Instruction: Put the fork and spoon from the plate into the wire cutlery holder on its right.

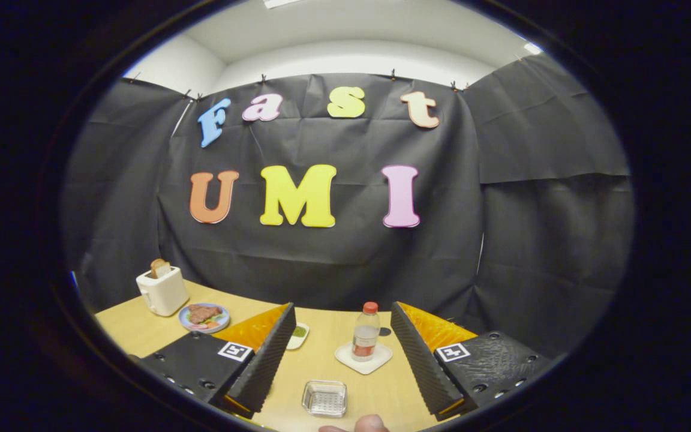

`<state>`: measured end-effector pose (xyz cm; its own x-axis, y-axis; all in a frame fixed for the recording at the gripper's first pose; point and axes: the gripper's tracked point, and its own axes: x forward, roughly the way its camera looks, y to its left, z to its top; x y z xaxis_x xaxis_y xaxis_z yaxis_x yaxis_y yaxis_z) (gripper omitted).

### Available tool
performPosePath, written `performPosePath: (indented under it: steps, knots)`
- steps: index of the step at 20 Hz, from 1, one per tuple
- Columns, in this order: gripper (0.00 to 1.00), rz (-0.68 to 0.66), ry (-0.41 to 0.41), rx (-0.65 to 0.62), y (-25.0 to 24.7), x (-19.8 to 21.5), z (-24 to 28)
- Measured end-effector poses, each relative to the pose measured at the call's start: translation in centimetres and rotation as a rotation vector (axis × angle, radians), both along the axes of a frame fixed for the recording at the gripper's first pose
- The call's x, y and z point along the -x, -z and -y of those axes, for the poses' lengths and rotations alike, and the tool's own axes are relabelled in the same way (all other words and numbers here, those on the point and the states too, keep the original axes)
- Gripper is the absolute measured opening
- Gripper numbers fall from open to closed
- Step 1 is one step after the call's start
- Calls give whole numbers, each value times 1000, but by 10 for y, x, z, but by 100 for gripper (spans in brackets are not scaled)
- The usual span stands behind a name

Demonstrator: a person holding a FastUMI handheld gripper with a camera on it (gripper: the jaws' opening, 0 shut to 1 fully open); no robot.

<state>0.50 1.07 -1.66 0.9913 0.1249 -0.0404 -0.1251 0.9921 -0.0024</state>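
Observation:
My gripper (341, 354) is open, held above the wooden table (135, 333) with nothing between its fingers. A small clear square dish (324, 398) lies on the table between the fingers, near their base. A fingertip of a person's hand (369, 425) shows just below that dish.
A clear bottle with a red cap (366, 332) stands on a white square coaster (363, 358) just ahead between the fingers. A small white dish with green stuff (298, 334) lies beside the left finger. Further left are a blue plate of food (204, 317) and a white toaster with bread (162, 288).

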Motion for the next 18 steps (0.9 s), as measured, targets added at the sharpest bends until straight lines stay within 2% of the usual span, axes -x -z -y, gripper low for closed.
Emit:
performPosePath:
  steps: [7,18]
  knots:
    - [95,-34,-11,13,7,2,-1]
    - [95,-124,-104,102,16,20,-38]
